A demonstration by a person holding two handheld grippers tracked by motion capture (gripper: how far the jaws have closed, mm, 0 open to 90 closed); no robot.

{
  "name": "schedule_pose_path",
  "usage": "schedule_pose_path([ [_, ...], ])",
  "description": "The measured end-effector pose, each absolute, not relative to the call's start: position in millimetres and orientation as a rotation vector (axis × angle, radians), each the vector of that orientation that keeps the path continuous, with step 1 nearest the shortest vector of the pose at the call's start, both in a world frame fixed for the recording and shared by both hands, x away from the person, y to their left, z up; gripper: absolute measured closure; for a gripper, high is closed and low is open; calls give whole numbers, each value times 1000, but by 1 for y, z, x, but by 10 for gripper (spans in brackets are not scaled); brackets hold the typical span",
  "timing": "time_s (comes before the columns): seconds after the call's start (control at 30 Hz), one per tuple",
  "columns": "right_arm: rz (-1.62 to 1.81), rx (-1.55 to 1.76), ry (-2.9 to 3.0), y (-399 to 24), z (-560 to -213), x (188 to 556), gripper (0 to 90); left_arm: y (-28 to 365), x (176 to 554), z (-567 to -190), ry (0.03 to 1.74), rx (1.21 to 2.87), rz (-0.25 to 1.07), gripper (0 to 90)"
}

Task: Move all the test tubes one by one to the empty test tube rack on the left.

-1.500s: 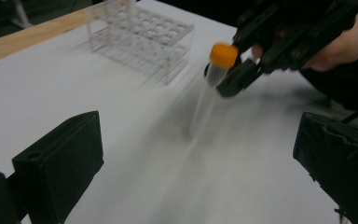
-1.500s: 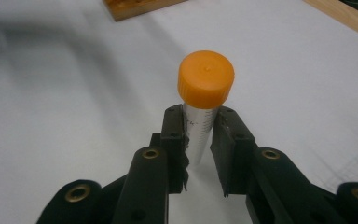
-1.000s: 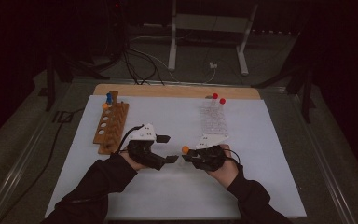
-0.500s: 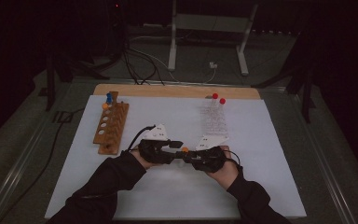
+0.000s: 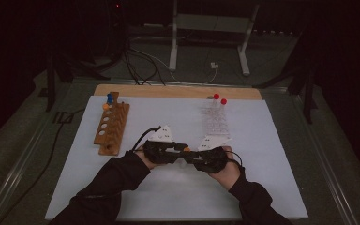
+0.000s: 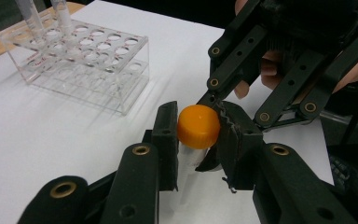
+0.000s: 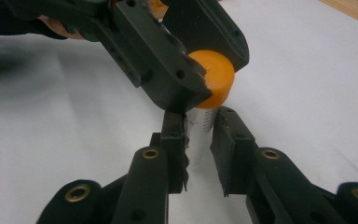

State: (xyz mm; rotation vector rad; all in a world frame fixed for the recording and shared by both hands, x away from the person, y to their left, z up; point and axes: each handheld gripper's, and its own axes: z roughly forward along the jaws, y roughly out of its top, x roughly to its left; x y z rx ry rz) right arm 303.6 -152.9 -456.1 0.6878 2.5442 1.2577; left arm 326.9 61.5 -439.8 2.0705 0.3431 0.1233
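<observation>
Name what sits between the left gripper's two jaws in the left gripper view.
The orange cap of a clear tube; the left gripper has just been closing on it.

High view overlooks table [image 5: 272, 154]; 2 close views share orange cap [image 6: 198, 126].

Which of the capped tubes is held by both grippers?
The orange-capped tube: the left gripper clamps its cap and the right gripper its body. The two red-capped tubes stand in the clear rack, untouched.
</observation>
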Motion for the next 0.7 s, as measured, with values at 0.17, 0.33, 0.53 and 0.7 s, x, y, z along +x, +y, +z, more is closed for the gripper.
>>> schedule_pose_path([
  [0.17,1300,681,2536,-154,-454,303,741,65,326,-435,338,2066,144,713],
  [0.33,1309,684,2502,-157,-449,301,650,71,327,-431,365,2061,171,714],
  [0.53,1322,700,2496,-160,-447,299,541,87,331,-423,404,2050,210,715],
  [0.7,1349,711,2484,-160,-446,298,385,104,335,-420,464,2033,247,715],
])
